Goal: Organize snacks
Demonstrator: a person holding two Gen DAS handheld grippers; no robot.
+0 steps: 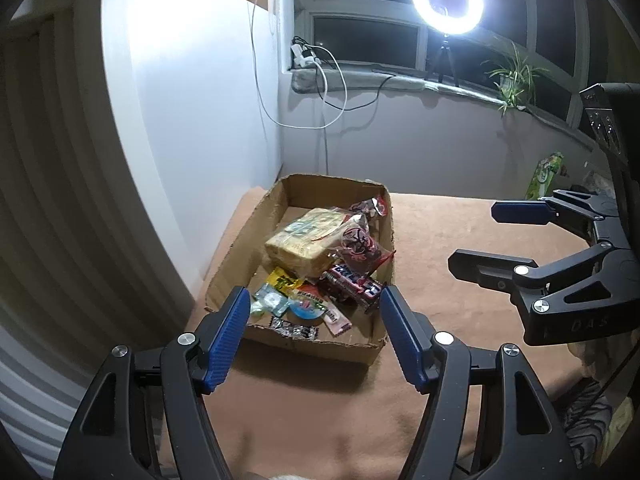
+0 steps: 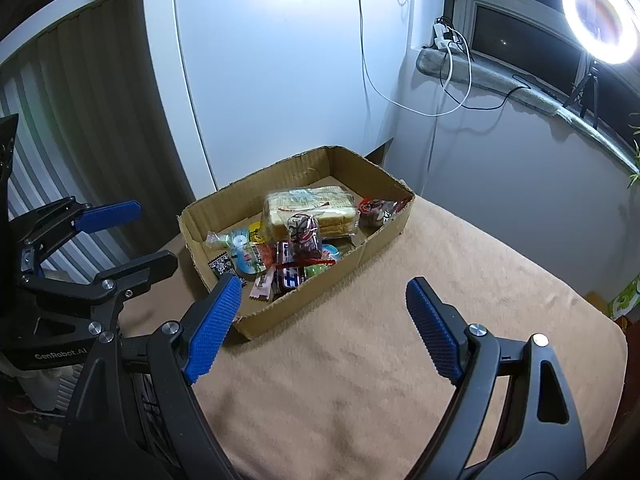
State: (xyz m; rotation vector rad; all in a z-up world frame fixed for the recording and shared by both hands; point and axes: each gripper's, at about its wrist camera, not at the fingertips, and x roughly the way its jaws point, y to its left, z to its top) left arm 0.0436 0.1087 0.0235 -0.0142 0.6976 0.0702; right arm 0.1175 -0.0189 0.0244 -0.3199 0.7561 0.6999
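Note:
A shallow cardboard box (image 1: 224, 280) (image 2: 376, 240) sits on a tan cloth by the white wall. It holds a wrapped loaf of sliced bread (image 1: 308, 240) (image 2: 312, 208), a clear bag with red print (image 1: 360, 246) (image 2: 304, 236), a dark red and blue bar (image 1: 352, 284) (image 2: 289, 272) and several small bright packets (image 1: 292, 304) (image 2: 244, 252). My left gripper (image 1: 314, 304) (image 2: 132, 232) is open just in front of the box, nothing between its blue pads. To its right, my right gripper (image 2: 324, 292) (image 1: 476, 236) stands open and empty above the cloth.
The tan cloth (image 2: 460, 280) covers the surface to the right of the box. A green packet (image 1: 544, 178) stands at the far right edge. A ring light on a tripod (image 1: 447, 0), cables and a potted plant (image 1: 514, 76) occupy the window sill behind.

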